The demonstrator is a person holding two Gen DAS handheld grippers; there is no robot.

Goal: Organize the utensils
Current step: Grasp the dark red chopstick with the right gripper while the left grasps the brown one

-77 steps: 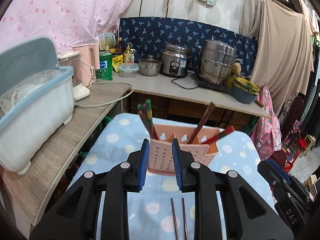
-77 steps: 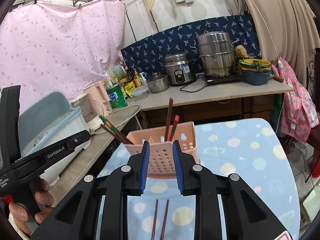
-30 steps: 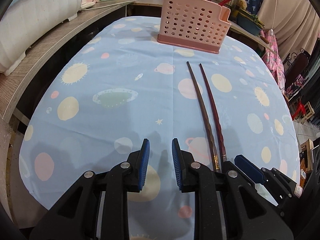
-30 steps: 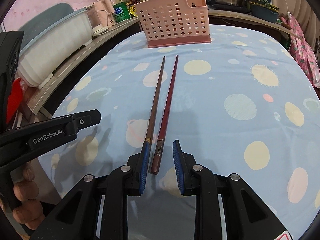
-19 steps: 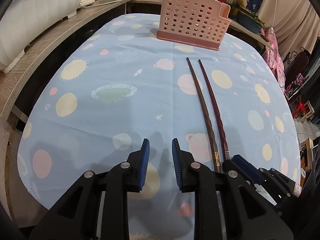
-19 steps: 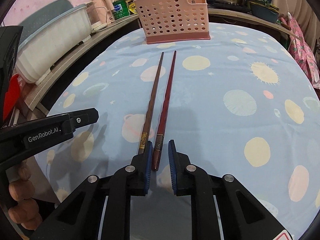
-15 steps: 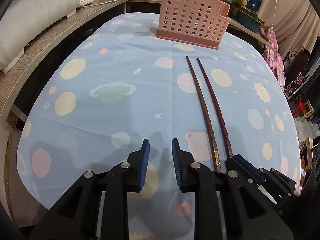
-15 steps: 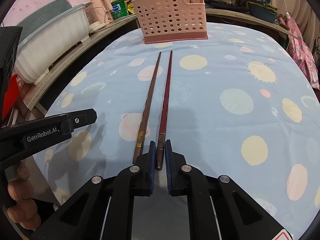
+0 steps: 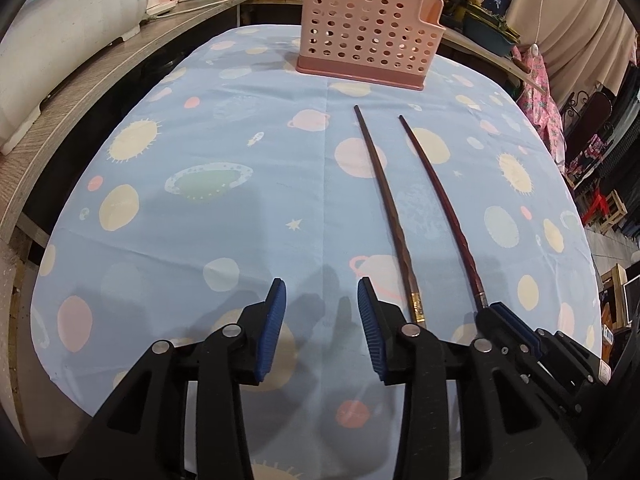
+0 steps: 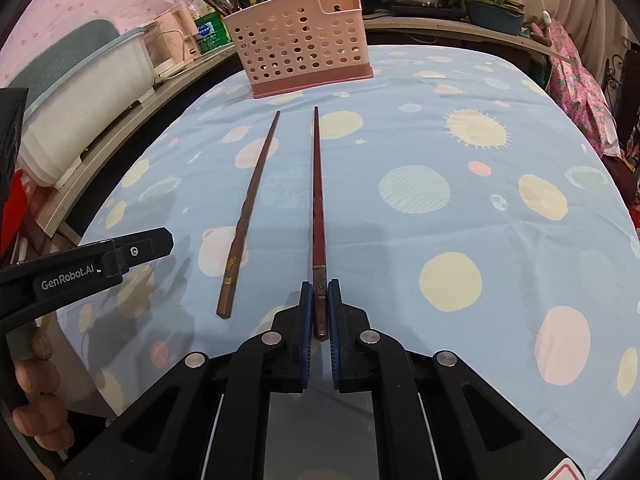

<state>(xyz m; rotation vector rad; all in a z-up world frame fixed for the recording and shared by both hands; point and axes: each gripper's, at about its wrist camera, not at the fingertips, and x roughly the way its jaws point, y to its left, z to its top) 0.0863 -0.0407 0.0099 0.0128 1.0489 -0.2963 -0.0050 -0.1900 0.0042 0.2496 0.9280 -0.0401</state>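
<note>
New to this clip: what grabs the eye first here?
The right gripper, low centre in its own view, has its jaws shut on the butt of the red chopstick. The brown chopstick lies free to its left on the planet-print tablecloth. Beyond their tips stands the pink perforated utensil basket.

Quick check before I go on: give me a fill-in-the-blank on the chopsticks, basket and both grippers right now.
The right gripper is shut on the ____ chopstick.
The brown chopstick lies to that chopstick's ____.
The left gripper is ____ and holds nothing.
The pink basket stands at the table's ____ end.

Missing: red; left; open; far
</note>
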